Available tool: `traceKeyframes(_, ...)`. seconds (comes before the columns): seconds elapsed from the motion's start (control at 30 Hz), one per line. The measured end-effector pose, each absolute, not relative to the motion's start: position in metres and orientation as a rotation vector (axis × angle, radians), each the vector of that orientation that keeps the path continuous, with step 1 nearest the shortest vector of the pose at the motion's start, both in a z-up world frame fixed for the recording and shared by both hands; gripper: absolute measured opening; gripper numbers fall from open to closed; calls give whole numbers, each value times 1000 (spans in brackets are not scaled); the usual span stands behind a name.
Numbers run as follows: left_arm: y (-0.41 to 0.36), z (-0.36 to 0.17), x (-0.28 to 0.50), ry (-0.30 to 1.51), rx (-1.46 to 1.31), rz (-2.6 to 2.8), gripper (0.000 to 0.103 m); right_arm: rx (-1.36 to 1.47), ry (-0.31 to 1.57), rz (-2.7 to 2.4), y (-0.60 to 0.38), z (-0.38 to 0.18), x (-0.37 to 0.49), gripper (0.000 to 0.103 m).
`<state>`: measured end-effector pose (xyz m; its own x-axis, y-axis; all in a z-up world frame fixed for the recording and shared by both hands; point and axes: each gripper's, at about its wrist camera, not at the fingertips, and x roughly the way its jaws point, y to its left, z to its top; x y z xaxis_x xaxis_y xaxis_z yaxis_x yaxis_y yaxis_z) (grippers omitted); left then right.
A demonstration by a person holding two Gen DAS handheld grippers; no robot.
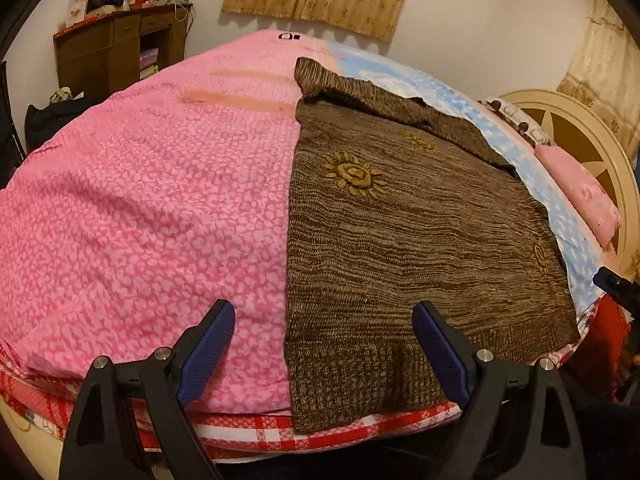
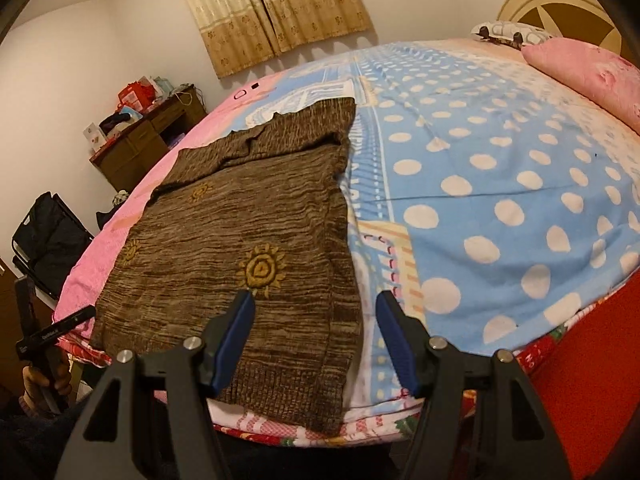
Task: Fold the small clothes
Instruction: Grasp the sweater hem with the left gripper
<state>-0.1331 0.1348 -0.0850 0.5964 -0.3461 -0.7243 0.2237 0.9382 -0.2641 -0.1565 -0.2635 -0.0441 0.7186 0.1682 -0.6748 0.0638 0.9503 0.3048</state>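
A brown knitted sweater [image 1: 404,232] with yellow sun motifs lies flat on the bed, its ribbed hem at the near edge and one sleeve folded across the top. It also shows in the right wrist view [image 2: 244,248]. My left gripper [image 1: 324,320] is open and empty, its jaws straddling the sweater's left hem corner from just above. My right gripper [image 2: 316,312] is open and empty, its jaws straddling the sweater's right hem edge. The left gripper also shows at the left edge of the right wrist view [image 2: 56,332].
The bed carries a pink quilt [image 1: 140,208] on the left and a blue dotted cover [image 2: 500,184] on the right. A pink pillow [image 2: 588,72] and cream headboard [image 1: 576,128] are far right. A brown desk [image 1: 116,48] and black bag [image 2: 48,236] stand beyond.
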Motion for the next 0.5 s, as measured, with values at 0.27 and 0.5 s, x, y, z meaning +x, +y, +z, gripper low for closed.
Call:
traceKeyframes(0.27,134,-88,-142,858,-144,-356,91,366,797,52,-269,-54,-156,66)
traceKeyframes(0.5,127,-92,-145,842,-111,-343,90,368,811,57,-266,-58,-156,66)
